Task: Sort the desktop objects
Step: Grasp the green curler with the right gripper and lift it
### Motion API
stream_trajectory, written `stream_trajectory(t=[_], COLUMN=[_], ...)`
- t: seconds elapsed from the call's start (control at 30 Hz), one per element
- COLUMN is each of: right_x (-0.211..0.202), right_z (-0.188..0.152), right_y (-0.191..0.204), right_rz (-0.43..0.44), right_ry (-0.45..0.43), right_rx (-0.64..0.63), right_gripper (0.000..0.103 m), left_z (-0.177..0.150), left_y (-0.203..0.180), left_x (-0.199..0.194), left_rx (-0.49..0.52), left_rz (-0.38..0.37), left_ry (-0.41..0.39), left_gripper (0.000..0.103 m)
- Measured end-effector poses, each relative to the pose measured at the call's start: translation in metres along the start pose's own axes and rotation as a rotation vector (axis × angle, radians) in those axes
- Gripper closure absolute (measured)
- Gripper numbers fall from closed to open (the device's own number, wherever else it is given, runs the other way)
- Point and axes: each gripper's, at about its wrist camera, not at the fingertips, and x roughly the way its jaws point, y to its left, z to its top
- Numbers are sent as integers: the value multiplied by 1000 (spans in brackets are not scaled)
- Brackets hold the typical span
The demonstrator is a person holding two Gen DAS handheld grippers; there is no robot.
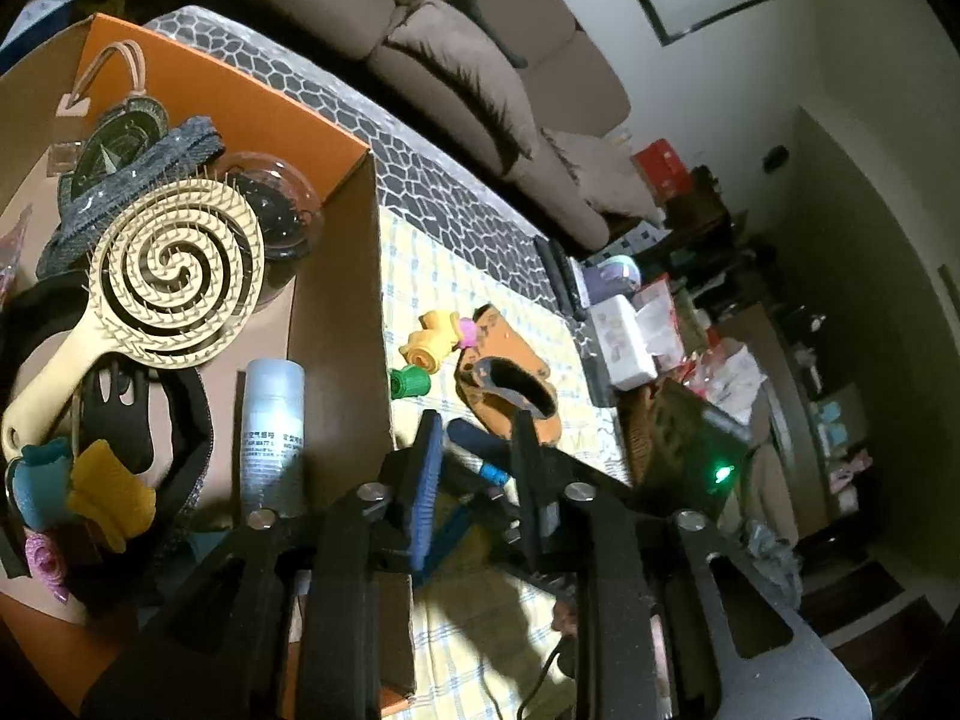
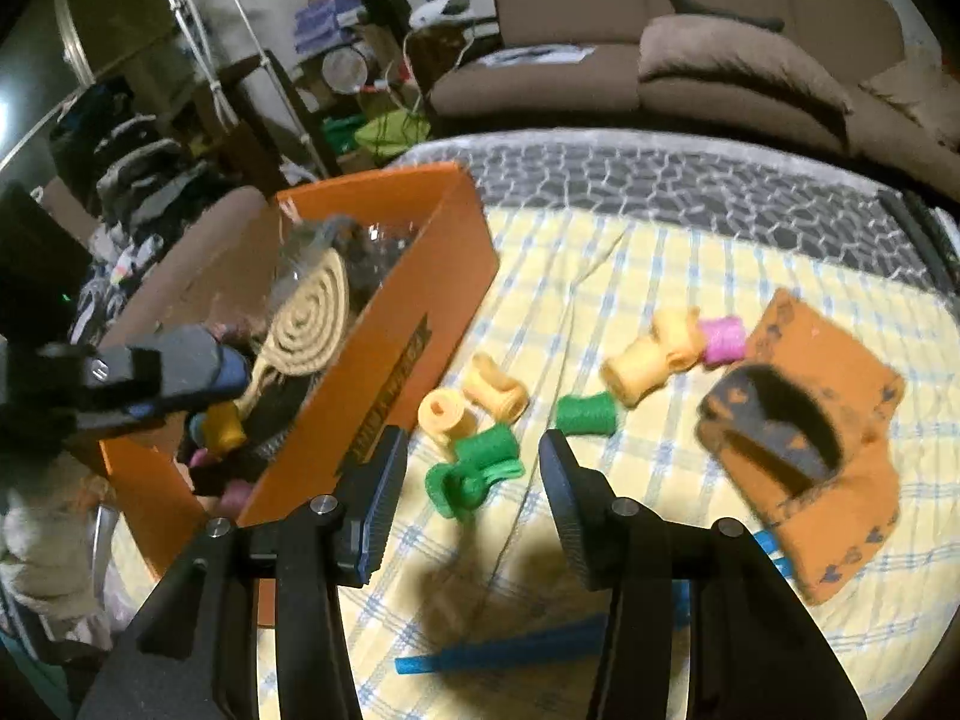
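Observation:
An orange cardboard box holds a cream spiral hairbrush, a white spray bottle, hair clips and bands; it also shows in the right wrist view. My left gripper hangs open and empty at the box's right wall, above the checked cloth. My right gripper is open and empty just above two green hair rollers. Yellow rollers, another green roller, a pink roller and an orange patterned pouch lie on the cloth. The left gripper appears at the left of the right wrist view.
A blue comb lies on the cloth under my right gripper. A brown sofa stands behind the table. Boxes and clutter fill the floor at right in the left wrist view. The patterned table edge runs along the back.

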Motion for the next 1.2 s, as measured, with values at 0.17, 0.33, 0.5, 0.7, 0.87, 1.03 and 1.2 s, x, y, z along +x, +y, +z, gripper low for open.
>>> stream_trajectory(t=[0.17,0.33,0.5,0.7,0.87,1.03,1.2], right_x=[23,41,42,39,45,47,25], right_z=[-12,-19,-23,-22,-24,-23,-15], right_y=[16,21,14,15,26,23,8], right_rz=[-16,-28,-27,-31,-60,-85,-64], right_ry=[63,99,102,103,98,99,51], right_rx=[-64,-73,-48,-36,-78,-85,-29], right_gripper=[55,59,73,71,55,71,71], left_z=[-1,-1,-1,-4,-5,-4,-4], left_y=[-1,-4,-6,-10,-8,-7,-11], left_x=[1,-1,1,5,3,2,7], left_rx=[6,13,18,30,24,15,39], left_rz=[16,20,23,29,42,34,48], left_ry=[4,0,3,12,6,0,6], left_gripper=[70,67,66,65,65,64,63])
